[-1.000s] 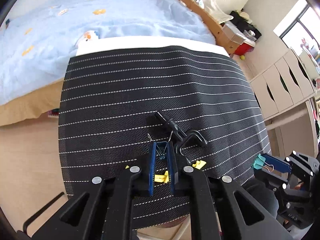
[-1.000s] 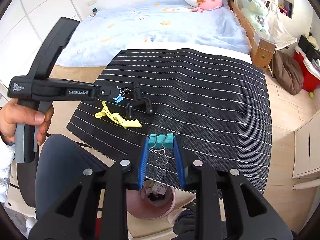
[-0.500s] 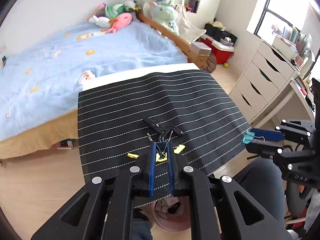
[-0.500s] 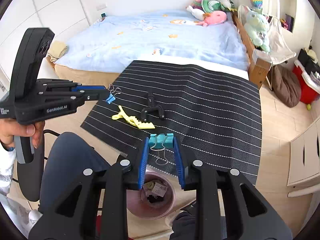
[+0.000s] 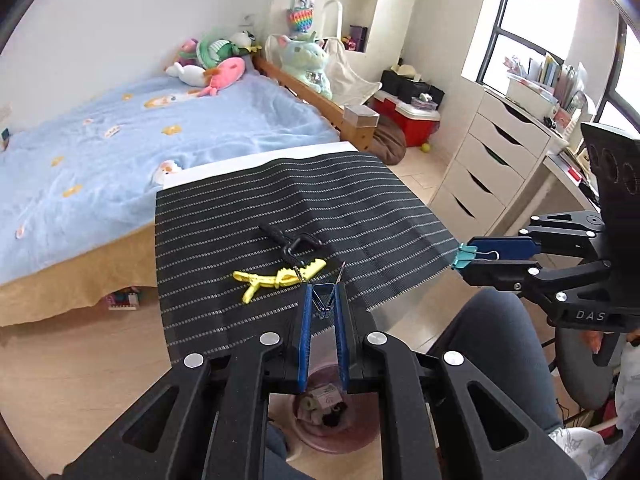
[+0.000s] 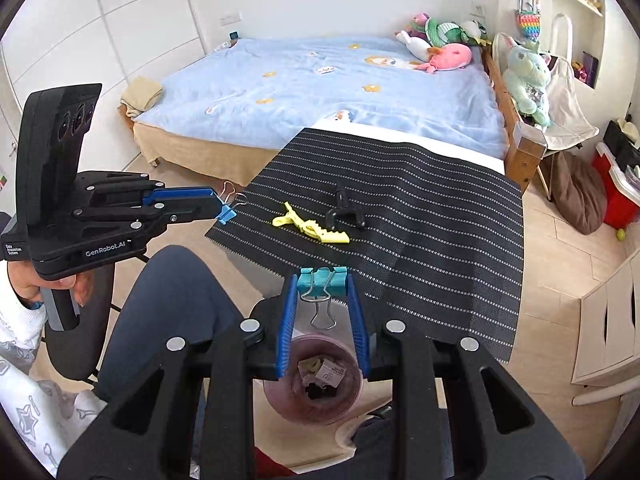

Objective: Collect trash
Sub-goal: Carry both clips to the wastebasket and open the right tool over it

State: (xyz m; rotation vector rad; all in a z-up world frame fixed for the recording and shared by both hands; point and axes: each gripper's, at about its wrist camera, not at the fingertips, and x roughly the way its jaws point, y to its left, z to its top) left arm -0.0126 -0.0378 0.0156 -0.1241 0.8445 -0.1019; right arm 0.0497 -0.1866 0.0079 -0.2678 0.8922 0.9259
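Both grippers grip binder clips above the pink waste bin [image 6: 314, 384]: the left gripper [image 5: 323, 310] pinches a blue binder clip [image 5: 322, 300], the right gripper [image 6: 322, 282] a teal binder clip [image 6: 322, 278]. At 12 o'clock, a yellow hair clip [image 6: 310, 229] and a black clamp [image 6: 343, 210] remain on the striped mat [image 6: 420, 220]. Released off-centre, either clip could strike the rim and bounce onto the floor.

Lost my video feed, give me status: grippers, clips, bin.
Left gripper shut on blue binder clip. Right gripper shut on teal binder clip. Pink bin below, unobstructed. Yellow clip, black clip on mat.
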